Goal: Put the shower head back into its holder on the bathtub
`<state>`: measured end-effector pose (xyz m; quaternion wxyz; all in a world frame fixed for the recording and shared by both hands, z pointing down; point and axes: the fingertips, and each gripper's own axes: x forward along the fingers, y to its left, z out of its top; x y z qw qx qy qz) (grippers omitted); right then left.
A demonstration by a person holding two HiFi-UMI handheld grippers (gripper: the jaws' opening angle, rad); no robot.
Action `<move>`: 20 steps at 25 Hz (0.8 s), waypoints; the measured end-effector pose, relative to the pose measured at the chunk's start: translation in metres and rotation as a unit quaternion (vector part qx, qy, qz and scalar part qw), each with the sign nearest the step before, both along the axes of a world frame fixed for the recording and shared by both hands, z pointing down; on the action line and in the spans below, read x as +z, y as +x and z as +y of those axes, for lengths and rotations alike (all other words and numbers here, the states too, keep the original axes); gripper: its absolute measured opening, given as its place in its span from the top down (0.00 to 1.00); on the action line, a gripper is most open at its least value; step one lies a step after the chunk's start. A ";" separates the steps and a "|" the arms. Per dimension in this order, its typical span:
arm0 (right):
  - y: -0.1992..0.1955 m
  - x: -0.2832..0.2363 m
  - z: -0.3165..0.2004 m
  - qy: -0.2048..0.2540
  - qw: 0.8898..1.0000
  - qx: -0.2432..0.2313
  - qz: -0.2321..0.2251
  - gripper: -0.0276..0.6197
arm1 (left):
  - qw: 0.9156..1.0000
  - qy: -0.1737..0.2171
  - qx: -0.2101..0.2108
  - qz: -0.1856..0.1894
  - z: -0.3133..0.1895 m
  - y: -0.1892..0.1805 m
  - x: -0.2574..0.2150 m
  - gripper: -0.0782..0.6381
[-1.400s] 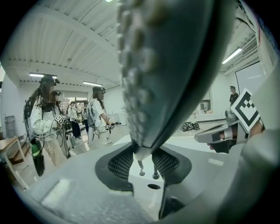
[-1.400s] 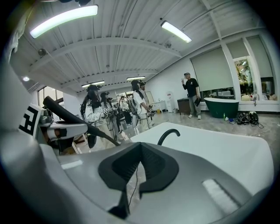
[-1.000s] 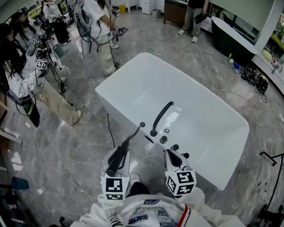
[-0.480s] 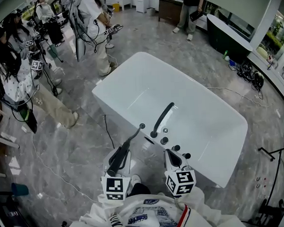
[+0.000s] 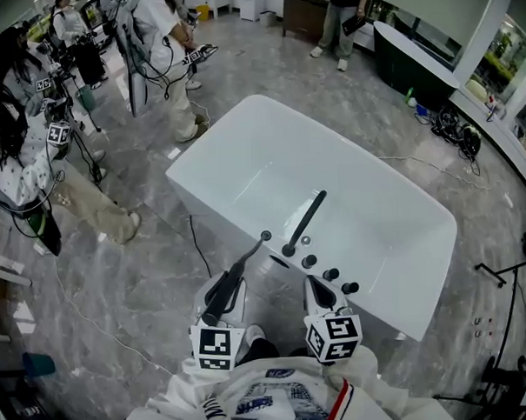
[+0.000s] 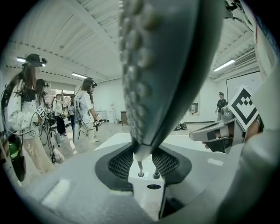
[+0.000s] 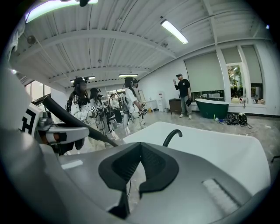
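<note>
Both tools are edging closer to the bathtub (image 5: pixel 403 233) than a second ago. Left tool (image 5: pixel 223 293) is clamping the shower head (image 6: pixel 170 65), carrying it toward the bathtub's near rim. Next, I reckon, it needs lining up over its holder there. Right tool (image 5: pixel 316 288) is hovering closed and empty beside that rim.

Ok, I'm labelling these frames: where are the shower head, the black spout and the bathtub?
shower head (image 5: pixel 223 292), head view, its wide end.
black spout (image 5: pixel 304 220), head view, mid-arc.
bathtub (image 5: pixel 261 161), head view, bare basin floor.
</note>
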<state>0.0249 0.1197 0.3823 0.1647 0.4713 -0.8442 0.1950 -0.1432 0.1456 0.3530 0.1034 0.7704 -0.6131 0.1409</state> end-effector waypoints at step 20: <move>0.012 0.002 -0.022 -0.007 0.999 0.031 0.013 0.95 | 1.000 -0.014 0.022 0.009 -0.029 0.004 0.013 0.70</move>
